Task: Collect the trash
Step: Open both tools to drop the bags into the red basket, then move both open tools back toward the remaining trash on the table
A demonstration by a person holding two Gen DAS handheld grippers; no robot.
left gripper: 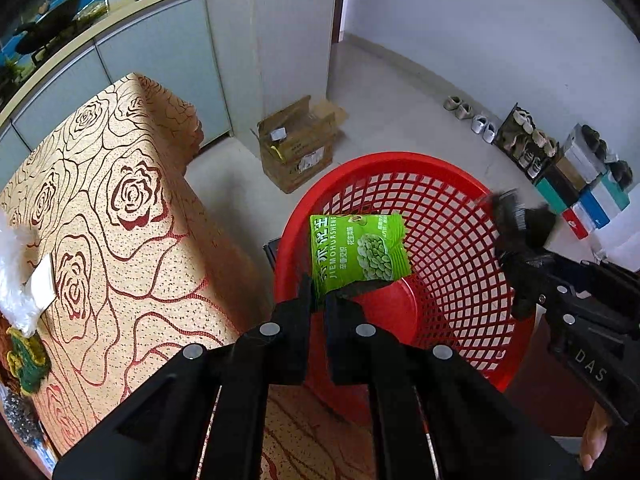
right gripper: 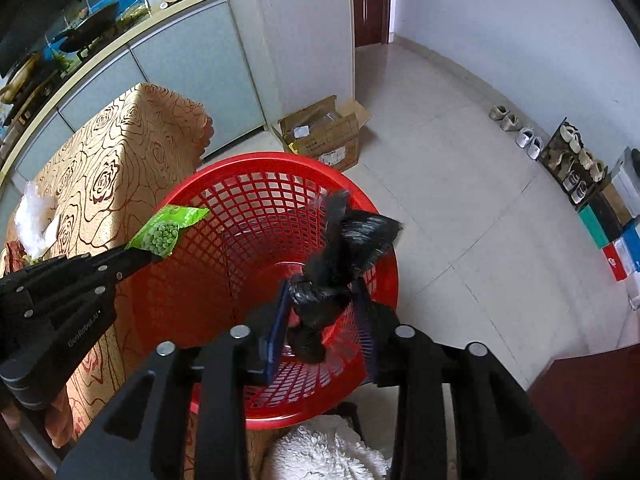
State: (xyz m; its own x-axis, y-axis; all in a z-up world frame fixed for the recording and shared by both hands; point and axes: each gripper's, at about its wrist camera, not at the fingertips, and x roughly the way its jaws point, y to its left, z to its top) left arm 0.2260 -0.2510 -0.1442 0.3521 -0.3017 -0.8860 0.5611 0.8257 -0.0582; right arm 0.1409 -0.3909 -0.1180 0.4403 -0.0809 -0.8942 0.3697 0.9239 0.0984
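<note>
A red mesh basket [left gripper: 448, 216] stands on the floor beside the table; it also shows in the right wrist view [right gripper: 256, 200]. My left gripper [left gripper: 319, 298] is shut on a green snack packet [left gripper: 356, 250] and holds it over the basket's left side; the packet also shows in the right wrist view [right gripper: 166, 232]. My right gripper [right gripper: 322, 308] is shut on a crumpled black plastic bag [right gripper: 340, 260] over the basket's right side. The bag also shows in the left wrist view [left gripper: 516, 220].
A table with a rose-patterned cloth [left gripper: 100, 216] stands left of the basket, with white plastic [left gripper: 16, 276] and a green scrap [left gripper: 28, 360] on it. An open cardboard box [left gripper: 300, 144] sits behind. Shoes and boxes [left gripper: 560, 160] line the right wall. A white fluffy cloth [right gripper: 324, 452] lies below.
</note>
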